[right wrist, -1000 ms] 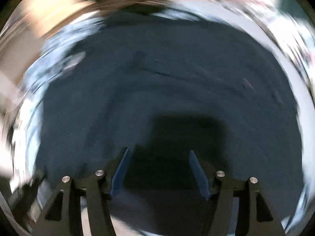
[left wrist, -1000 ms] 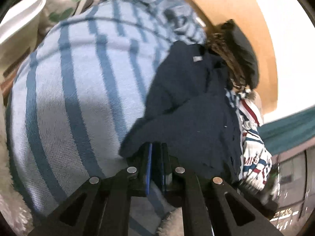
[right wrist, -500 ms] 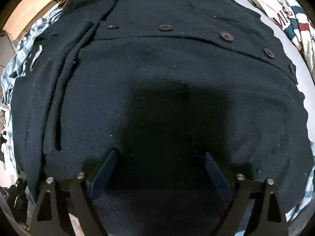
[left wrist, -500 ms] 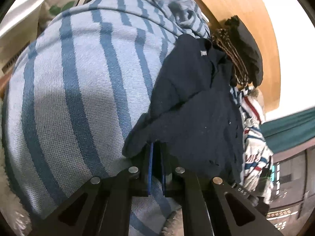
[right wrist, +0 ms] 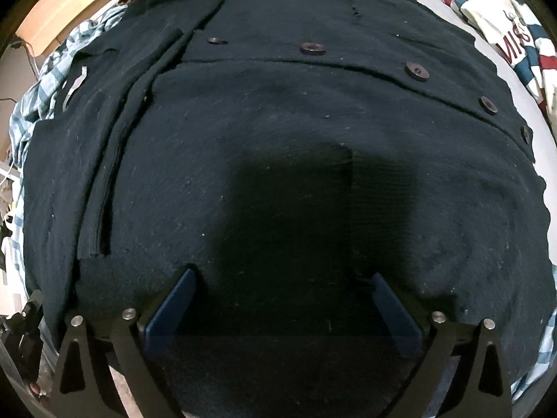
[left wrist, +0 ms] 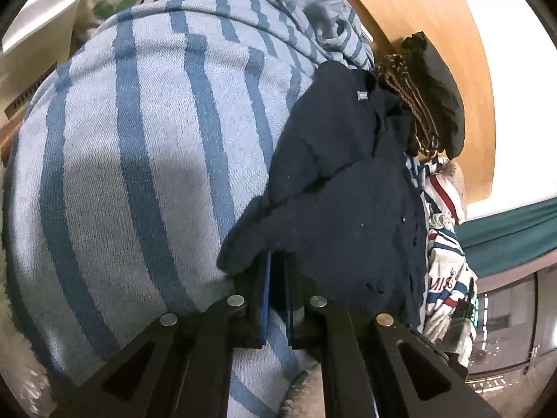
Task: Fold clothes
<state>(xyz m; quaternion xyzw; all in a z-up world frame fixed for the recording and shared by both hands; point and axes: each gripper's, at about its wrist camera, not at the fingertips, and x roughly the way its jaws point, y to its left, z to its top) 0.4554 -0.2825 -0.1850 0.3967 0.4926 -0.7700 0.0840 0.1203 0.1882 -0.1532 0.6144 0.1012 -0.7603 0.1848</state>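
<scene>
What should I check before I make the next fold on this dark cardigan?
1. Left gripper shut on the cardigan's edge: ok.
2. Right gripper open, its jaws just widened, nothing pinched: ok.
3. Cardigan lying flat, buttons facing up: ok.
4. Striped blanket under it smooth: ok.
5. White printed garment off the cardigan: ok, it lies beside.
6. Sleeve tucked evenly: cannot tell.

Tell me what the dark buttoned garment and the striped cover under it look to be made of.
Dark cardigan: looks like a matte navy knit, possibly wool or cotton; fine ribbing, pale lint specks, and glossy brown buttons that could be plastic or shell.
Striped cover: woven cloth, likely cotton; a diagonal twill weave shows in the light and darker blue bands.
</scene>
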